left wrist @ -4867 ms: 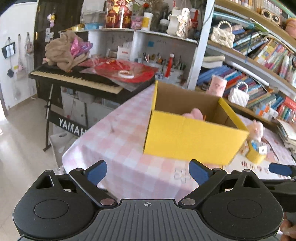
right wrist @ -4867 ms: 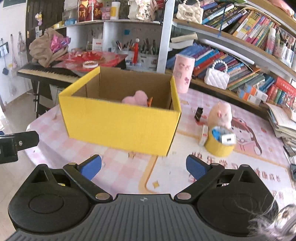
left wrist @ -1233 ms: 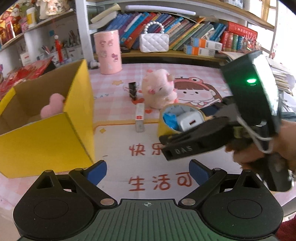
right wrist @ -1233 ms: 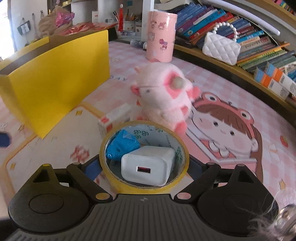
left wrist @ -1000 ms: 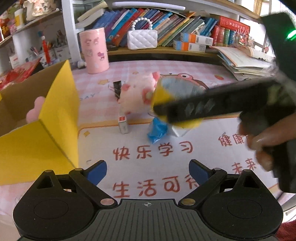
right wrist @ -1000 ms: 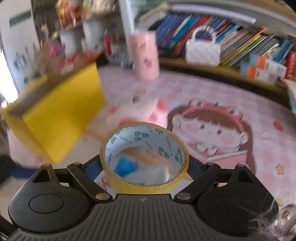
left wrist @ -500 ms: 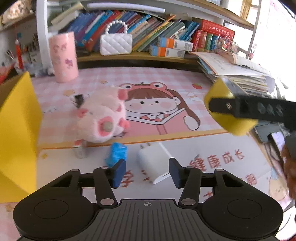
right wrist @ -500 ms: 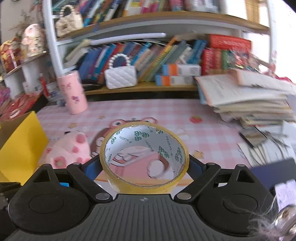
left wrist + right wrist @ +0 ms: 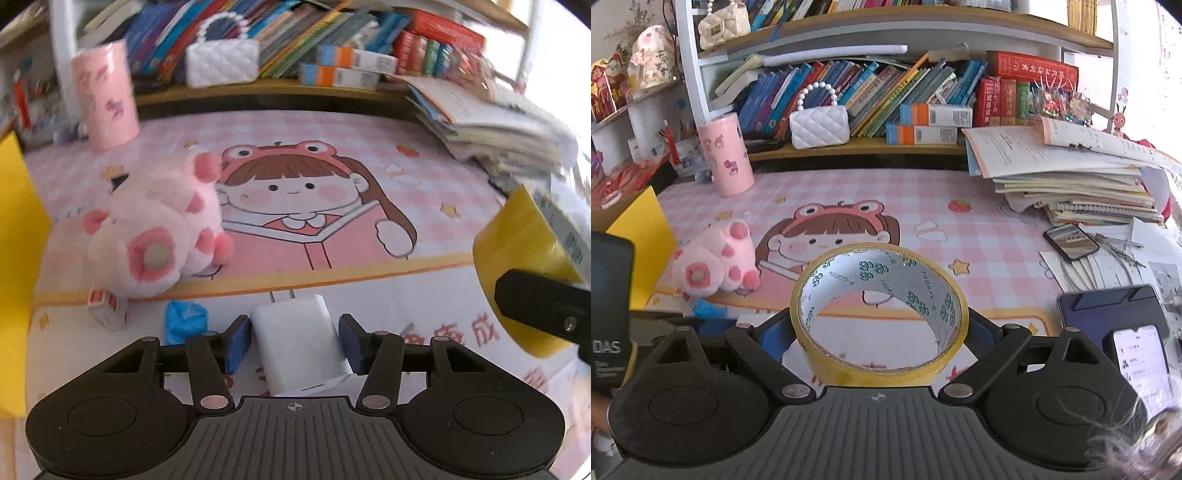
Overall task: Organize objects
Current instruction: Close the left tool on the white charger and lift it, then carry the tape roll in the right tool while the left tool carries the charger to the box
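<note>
A white plug charger [image 9: 299, 332] lies on the pink cartoon mat. My left gripper [image 9: 293, 338] straddles it, blue pads close beside its two sides, and I cannot see them pressing. Next to it on the left lie a crumpled blue item [image 9: 184, 319] and a small red-and-white box [image 9: 107, 310]. A pink plush pig [image 9: 155, 236] lies on its side behind them. My right gripper [image 9: 879, 328] is shut on a yellow tape roll [image 9: 879, 365], held above the mat and to the right of the charger. The roll [image 9: 517, 240] also shows in the left wrist view.
A yellow cardboard box [image 9: 642, 236] stands at the left. A pink tumbler [image 9: 726, 155] and a white handbag [image 9: 818, 125] are at the back. A stack of books and papers [image 9: 1071, 173] and several phones [image 9: 1108, 314] crowd the right side.
My left gripper narrowed its jaws, then came forward and down until the charger lay between them. The right gripper lifted the tape roll off the charger and blue item and carried it right.
</note>
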A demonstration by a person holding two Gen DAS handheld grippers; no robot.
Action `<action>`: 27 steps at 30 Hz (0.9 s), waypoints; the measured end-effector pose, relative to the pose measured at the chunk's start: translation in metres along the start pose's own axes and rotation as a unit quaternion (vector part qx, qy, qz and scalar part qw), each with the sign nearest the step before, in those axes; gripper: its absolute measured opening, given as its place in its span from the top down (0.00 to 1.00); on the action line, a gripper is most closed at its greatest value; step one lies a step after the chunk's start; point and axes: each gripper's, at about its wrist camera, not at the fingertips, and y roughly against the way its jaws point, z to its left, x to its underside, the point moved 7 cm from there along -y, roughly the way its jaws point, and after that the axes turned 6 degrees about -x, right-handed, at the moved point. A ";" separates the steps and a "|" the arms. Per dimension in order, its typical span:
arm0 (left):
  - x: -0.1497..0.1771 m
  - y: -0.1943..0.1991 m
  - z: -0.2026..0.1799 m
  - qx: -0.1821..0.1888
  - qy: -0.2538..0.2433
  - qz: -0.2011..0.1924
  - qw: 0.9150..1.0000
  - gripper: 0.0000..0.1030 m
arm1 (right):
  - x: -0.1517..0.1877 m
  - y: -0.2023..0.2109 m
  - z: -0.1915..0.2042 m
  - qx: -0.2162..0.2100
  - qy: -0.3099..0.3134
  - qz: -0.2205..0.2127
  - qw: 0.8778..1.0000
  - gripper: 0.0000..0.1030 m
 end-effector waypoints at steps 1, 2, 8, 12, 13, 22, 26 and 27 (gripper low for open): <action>0.002 0.001 -0.003 -0.003 -0.019 -0.004 1.000 0.52 | 0.002 0.001 0.000 0.001 -0.001 0.002 1.000 0.11; 0.003 0.002 -0.006 -0.004 -0.036 -0.007 0.999 0.55 | 0.003 0.002 0.000 0.002 -0.002 0.003 1.000 0.11; 0.006 0.035 0.001 0.034 -0.029 -0.017 0.999 0.60 | 0.008 0.011 0.007 0.014 -0.003 0.003 1.000 0.11; 0.012 0.066 0.020 0.044 -0.003 -0.032 0.999 0.60 | 0.011 0.017 0.017 0.019 -0.009 0.002 1.000 0.11; 0.015 0.072 0.027 0.043 0.005 -0.032 0.999 0.60 | 0.012 0.018 0.021 0.021 -0.007 0.002 1.000 0.11; 0.059 0.119 0.110 0.010 0.090 -0.030 0.995 0.60 | 0.026 0.024 0.092 -0.015 0.023 0.017 0.999 0.11; 0.081 0.147 0.154 -0.020 0.122 -0.041 0.992 0.60 | 0.036 0.025 0.146 -0.052 0.058 0.032 0.996 0.11; 0.087 0.153 0.164 -0.028 0.129 -0.043 0.990 0.60 | 0.039 0.026 0.159 -0.061 0.067 0.034 0.995 0.11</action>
